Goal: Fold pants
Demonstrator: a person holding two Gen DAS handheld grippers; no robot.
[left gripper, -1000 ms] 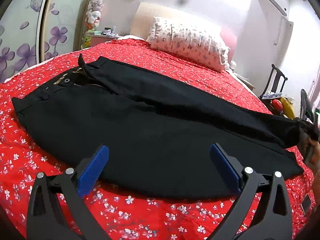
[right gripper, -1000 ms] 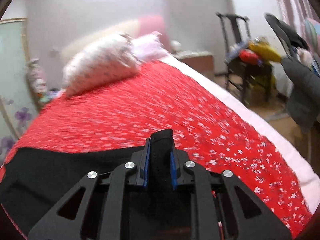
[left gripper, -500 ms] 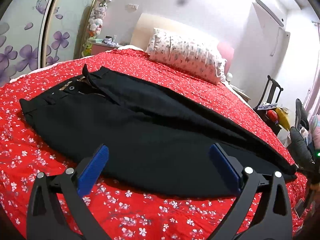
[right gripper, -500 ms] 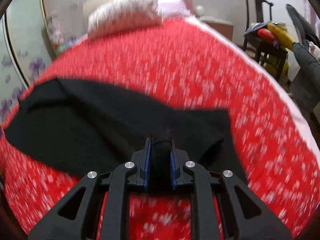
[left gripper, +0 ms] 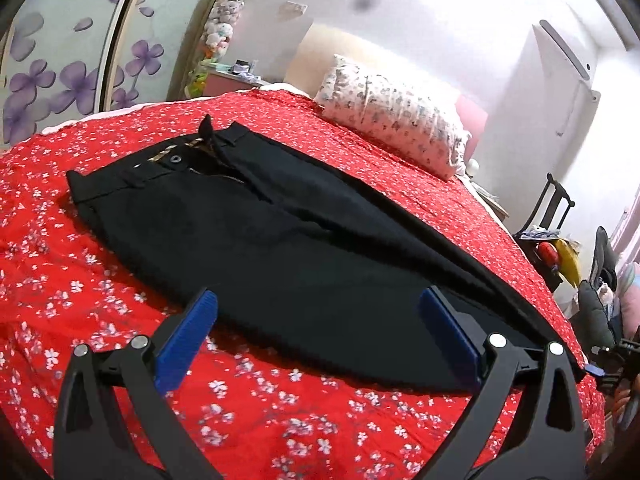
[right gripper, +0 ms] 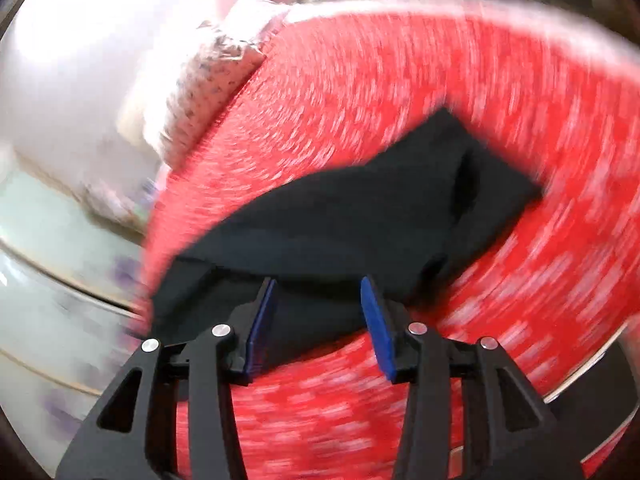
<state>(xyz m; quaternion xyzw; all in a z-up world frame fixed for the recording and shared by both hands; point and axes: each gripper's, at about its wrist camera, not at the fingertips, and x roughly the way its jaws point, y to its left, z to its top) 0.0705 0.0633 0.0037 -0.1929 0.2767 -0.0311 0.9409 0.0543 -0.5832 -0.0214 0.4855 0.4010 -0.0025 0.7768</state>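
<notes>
Right gripper [right gripper: 318, 320] letting go of the pants [left gripper: 304, 248]

Clamped on the cuff a second ago, its jaws are opening now, fabric looks loose between them (blurry). Pants lie flat on the bed [left gripper: 100, 312]; left gripper [left gripper: 320, 328] wide apart, empty.

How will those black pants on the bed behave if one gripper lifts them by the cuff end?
The black pants lie flat and follow the red bedspread, so they will probably droop and trail. The cuff end already looks rumpled beside the opening right gripper, so layers may slip apart. Probably light, not fragile.
</notes>
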